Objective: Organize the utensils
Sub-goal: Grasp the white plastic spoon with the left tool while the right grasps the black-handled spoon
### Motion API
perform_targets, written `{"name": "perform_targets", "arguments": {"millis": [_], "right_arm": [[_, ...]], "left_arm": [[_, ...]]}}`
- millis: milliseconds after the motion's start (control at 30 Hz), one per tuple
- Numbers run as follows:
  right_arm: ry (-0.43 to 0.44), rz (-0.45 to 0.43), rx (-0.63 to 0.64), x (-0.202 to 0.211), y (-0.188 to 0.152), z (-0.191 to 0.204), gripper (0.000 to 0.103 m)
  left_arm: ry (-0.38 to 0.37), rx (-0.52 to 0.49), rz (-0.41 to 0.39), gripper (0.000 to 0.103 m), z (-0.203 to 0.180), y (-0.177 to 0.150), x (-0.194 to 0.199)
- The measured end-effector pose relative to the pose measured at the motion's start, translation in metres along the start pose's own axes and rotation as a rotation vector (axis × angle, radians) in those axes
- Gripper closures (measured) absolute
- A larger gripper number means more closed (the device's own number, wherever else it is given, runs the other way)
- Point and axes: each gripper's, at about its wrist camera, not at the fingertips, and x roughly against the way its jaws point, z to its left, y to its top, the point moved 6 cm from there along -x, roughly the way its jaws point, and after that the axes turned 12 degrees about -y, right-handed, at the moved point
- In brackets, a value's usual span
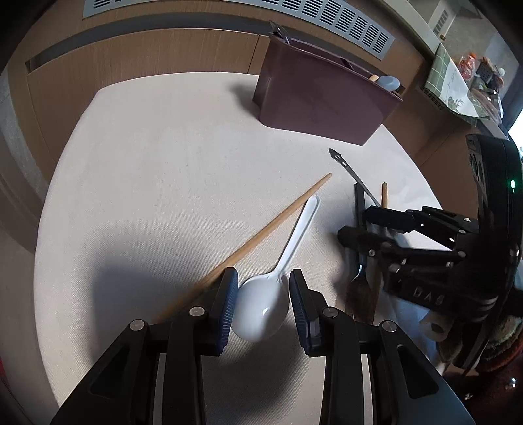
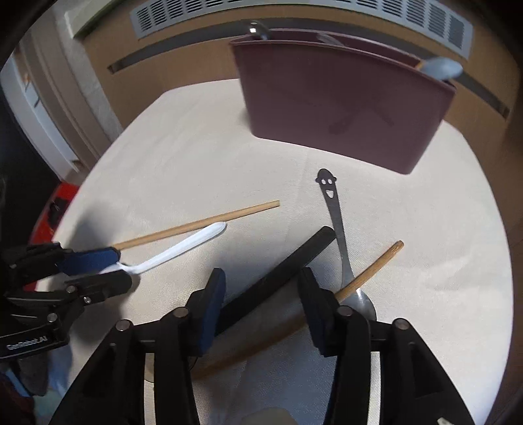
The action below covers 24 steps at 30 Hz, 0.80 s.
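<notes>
L gripper (image 1: 263, 307) jaws pinch white spoon (image 1: 261, 309) bowl, low over desk (image 1: 147, 163). R gripper (image 2: 261, 309) jaws spread over black handle (image 2: 278, 278). Risks: glossy bowl slips; R snags crossed wooden utensil (image 2: 372, 269), metal spoon (image 2: 340, 235). Holder (image 2: 343, 104) well apart.

Grey vent grille (image 1: 343, 19) along wood panel wall (image 1: 147, 55); cream tablecloth (image 1: 163, 163).
</notes>
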Motion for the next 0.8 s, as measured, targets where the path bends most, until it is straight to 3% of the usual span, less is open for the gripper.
{"name": "perform_targets", "arguments": {"millis": [67,367,500,600,800], "right_arm": [[-0.034,-0.014,0.046,0.001,-0.001,0.006,0.056],[0.014,-0.025,0.241,0.021,-0.037,-0.015,0.059],[0.059,-0.01,0.183,0.025,-0.051,-0.05,0.062],[0.048,-0.026,0.152,0.027,-0.052,-0.06,0.077],[0.057,-0.036,0.078,0.022,-0.04,-0.063,0.079]], "left_arm": [[0.005,0.001,0.002,0.069,-0.001,-0.001,0.0],[-0.024,0.025,0.022,0.069,-0.014,-0.008,-0.001],[-0.101,0.025,0.055,0.069,-0.036,-0.016,-0.008],[-0.062,-0.022,0.061,0.068,-0.049,-0.018,-0.013],[-0.03,-0.025,0.066,0.068,-0.052,-0.015,-0.017]]}}
